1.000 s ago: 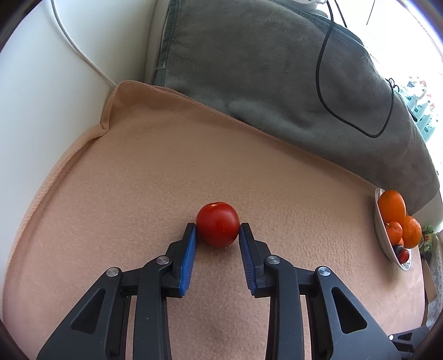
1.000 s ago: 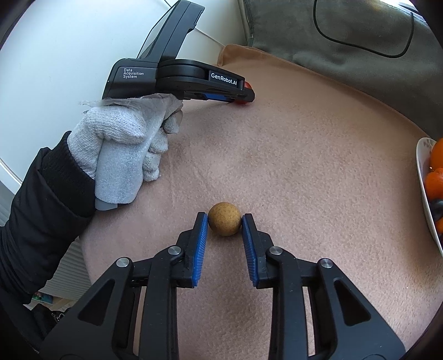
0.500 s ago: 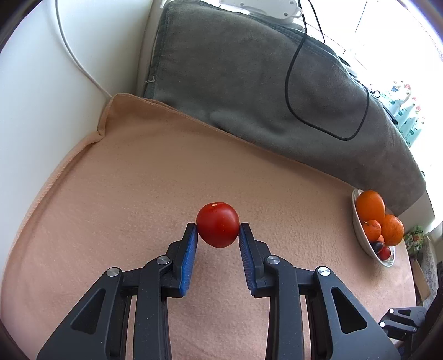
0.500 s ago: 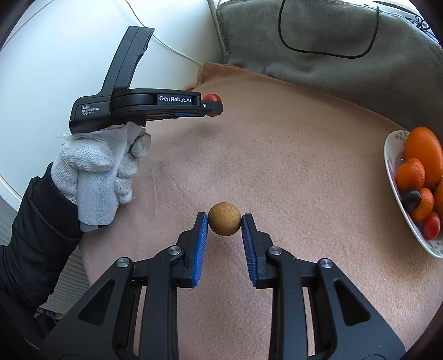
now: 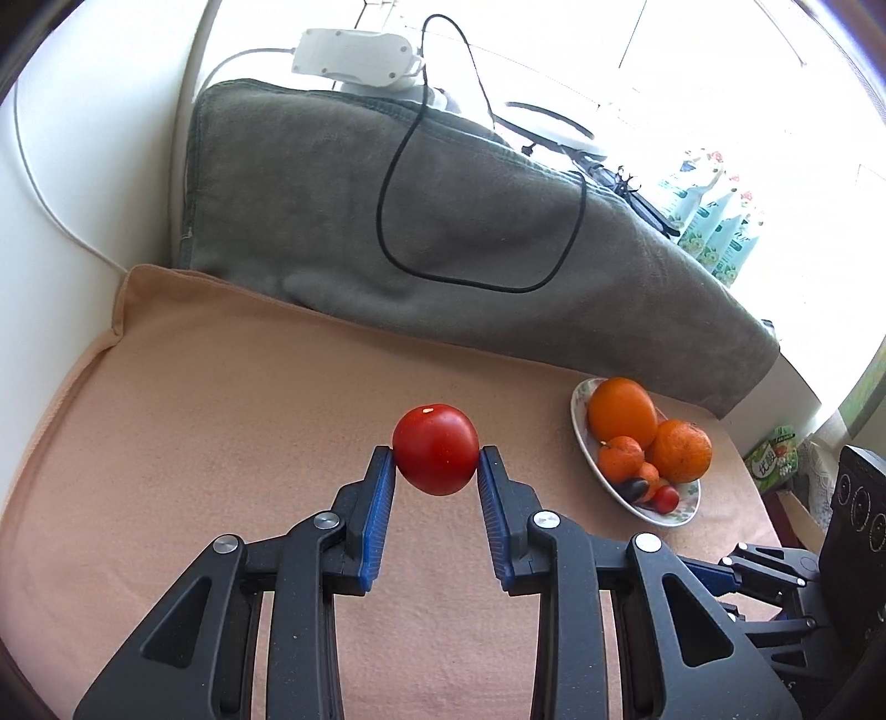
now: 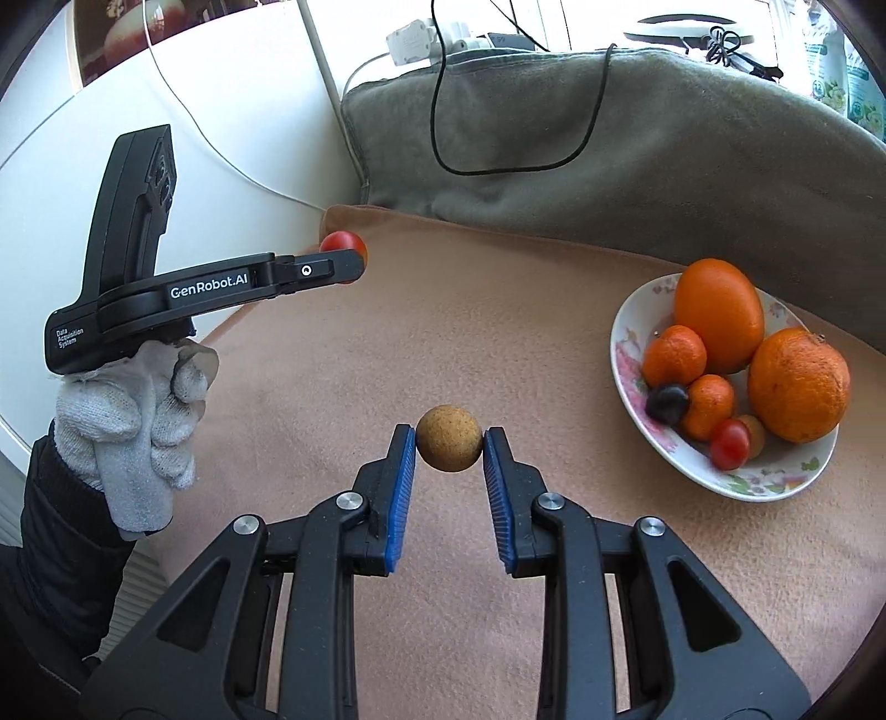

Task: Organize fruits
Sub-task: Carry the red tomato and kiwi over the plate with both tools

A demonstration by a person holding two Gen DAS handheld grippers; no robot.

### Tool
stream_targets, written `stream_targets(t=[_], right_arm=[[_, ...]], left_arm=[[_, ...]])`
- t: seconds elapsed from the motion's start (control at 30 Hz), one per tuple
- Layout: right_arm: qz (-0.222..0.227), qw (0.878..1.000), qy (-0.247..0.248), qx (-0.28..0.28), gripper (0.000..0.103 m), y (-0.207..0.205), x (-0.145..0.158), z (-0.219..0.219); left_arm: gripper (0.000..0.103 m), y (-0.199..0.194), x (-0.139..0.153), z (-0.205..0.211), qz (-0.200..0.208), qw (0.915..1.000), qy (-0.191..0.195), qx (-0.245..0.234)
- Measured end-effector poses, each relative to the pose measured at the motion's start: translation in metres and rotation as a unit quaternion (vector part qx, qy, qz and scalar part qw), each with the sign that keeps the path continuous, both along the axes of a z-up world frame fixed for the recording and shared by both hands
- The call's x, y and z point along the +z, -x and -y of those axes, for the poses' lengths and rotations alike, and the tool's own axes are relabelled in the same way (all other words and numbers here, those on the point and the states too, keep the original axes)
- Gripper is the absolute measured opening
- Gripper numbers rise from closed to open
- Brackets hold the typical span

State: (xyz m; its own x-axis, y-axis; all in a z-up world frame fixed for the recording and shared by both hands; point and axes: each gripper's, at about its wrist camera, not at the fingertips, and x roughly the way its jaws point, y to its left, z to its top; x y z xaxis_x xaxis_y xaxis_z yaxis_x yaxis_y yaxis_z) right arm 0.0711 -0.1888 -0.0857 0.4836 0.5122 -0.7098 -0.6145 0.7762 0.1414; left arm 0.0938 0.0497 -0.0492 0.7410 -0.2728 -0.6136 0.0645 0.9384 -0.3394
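My left gripper (image 5: 436,464) is shut on a red tomato (image 5: 436,448), held in the air above the peach cloth (image 5: 221,421). Between the blue pads of my right gripper (image 6: 449,447) sits a small round brown fruit (image 6: 448,437), also lifted off the cloth. A flowered plate (image 6: 628,338) to the right carries oranges, tangerines, a dark plum and a small red tomato. In the right wrist view the left gripper (image 6: 354,260) shows side-on with the tomato (image 6: 340,242) at its tip, held by a white-gloved hand (image 6: 138,421). The plate (image 5: 578,415) is also in the left wrist view.
A grey towel (image 5: 443,232) with a looped black cable (image 5: 470,282) covers the raised back of the surface. A white wall (image 6: 194,111) and a white power strip (image 5: 354,52) stand behind. Green packets (image 5: 714,232) sit by the bright window at right.
Both grippers have risen off the cloth with their fruit and swung right, so the plate of fruit now shows nearer and larger in both views.
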Motion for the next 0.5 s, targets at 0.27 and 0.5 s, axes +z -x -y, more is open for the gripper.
stream_targets(t=[0.27, 0.5], right_arm=[[0.019, 0.999, -0.013, -0.044, 0.027, -0.013, 0.019, 0.034], [0.032, 0.996, -0.021, -0.081, 0.027, -0.022, 0.032, 0.071]], left_arm=[[0.029, -0.002, 0.009, 0.037, 0.009, 0.9991, 0.005, -0.042], [0.029, -0.009, 0.009, 0.062, 0.009, 0.9976, 0.006, -0.069]])
